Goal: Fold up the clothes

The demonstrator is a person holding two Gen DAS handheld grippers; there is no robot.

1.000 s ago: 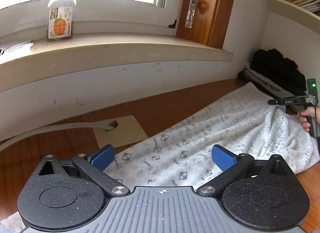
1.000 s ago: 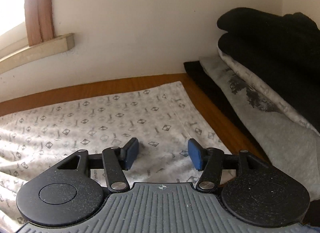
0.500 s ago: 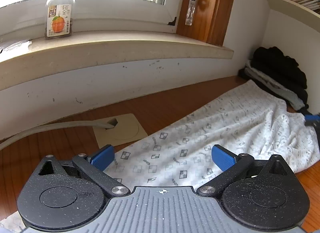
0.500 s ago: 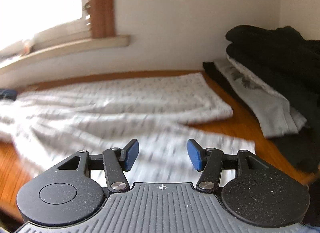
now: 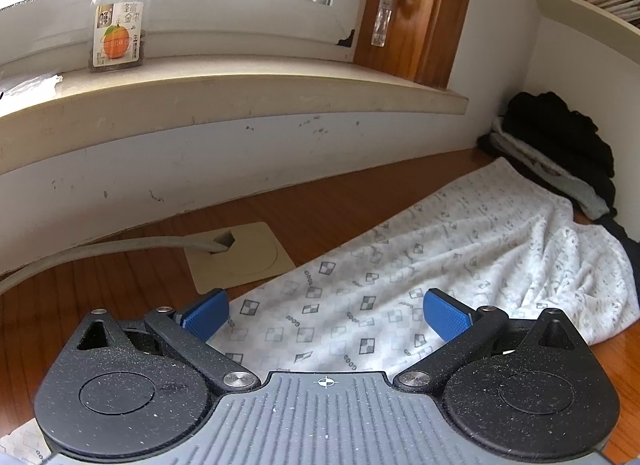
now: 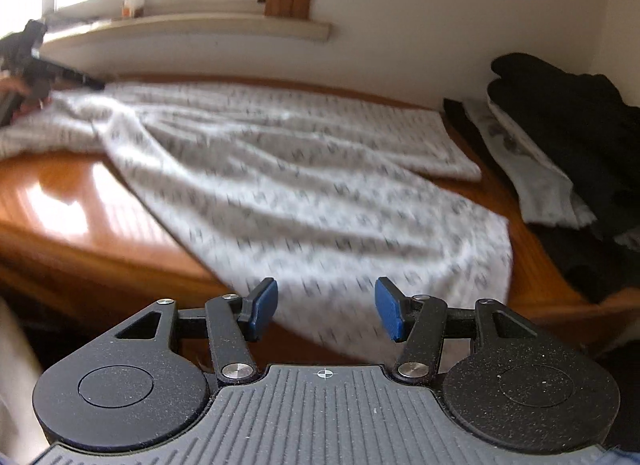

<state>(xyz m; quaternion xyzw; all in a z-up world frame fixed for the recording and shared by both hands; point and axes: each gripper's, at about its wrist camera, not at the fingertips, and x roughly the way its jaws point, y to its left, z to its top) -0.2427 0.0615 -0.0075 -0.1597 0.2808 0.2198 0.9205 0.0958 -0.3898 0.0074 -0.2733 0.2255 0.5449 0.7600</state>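
Note:
A white garment (image 5: 460, 249) with small grey checks lies spread and wrinkled on the wooden table (image 5: 320, 205). My left gripper (image 5: 326, 313) hovers open over its near end, its blue pads (image 5: 206, 315) wide apart and pressing nothing. In the blurred right wrist view the same garment (image 6: 280, 169) runs from the far left to the table's front edge. My right gripper (image 6: 326, 305) stands open off that edge, with nothing between its pads. The left gripper (image 6: 94, 84) shows small at the garment's far left end, held by a hand.
A pile of folded dark and grey clothes (image 5: 560, 145) sits in the corner by the wall, also at the right (image 6: 560, 125). A labelled bottle (image 5: 120, 21) stands on the windowsill. A beige cable plate (image 5: 240, 253) with a grey cable (image 5: 100, 249) lies left of the garment.
My right gripper has pulled back from over the garment to beyond the table's front edge and rolled; it has left the left wrist view. The left gripper has stayed put, still open.

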